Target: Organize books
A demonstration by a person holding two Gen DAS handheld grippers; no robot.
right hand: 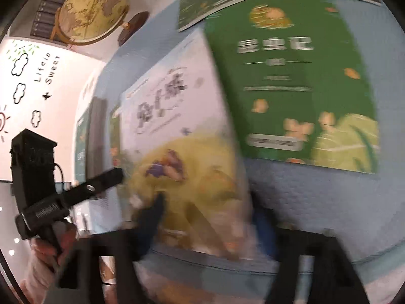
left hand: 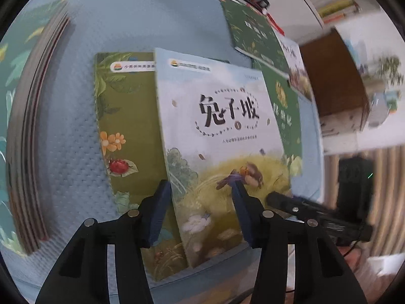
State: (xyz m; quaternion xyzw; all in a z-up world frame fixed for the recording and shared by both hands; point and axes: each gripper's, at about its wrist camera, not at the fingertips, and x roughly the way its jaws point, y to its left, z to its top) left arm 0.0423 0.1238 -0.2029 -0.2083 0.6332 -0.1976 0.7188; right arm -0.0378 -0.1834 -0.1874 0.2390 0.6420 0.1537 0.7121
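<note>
1. A stack of thin paperbacks with a teal leaf-patterned cover (left hand: 22, 131) stands gathered at the left edge of the pale blue quilted table mat (left hand: 76, 131), the only part of the job that looks done.

2. Several books lie loose across the mat: a pale blue picture book with a rabbit on a yellow meadow (left hand: 220, 136), which overlaps an olive-green book with orange flowers and a red beetle (left hand: 126, 131).

3. To their right, a dark green insect book with a yellow leaf corner (right hand: 298, 81) lies flat, its left side under the rabbit book's edge; a second dark green paperback (left hand: 250, 30) and a pale floral-covered book (left hand: 296, 63) overlap beyond it.

4. The left gripper (left hand: 200, 212) hangs over the rabbit book's lower half, its blue-padded jaws spread wide and holding nothing.

5. The right gripper (right hand: 210, 223) sits at the same book's near edge; motion blur hides whether its jaws have closed on the cover.

6. Judged from the layout, at least five books remain to be collected, so the tidying appears to be at an early-to-middle stage.

7. A wooden-stand globe (right hand: 93, 12) sits off the mat, uninvolved.
</note>
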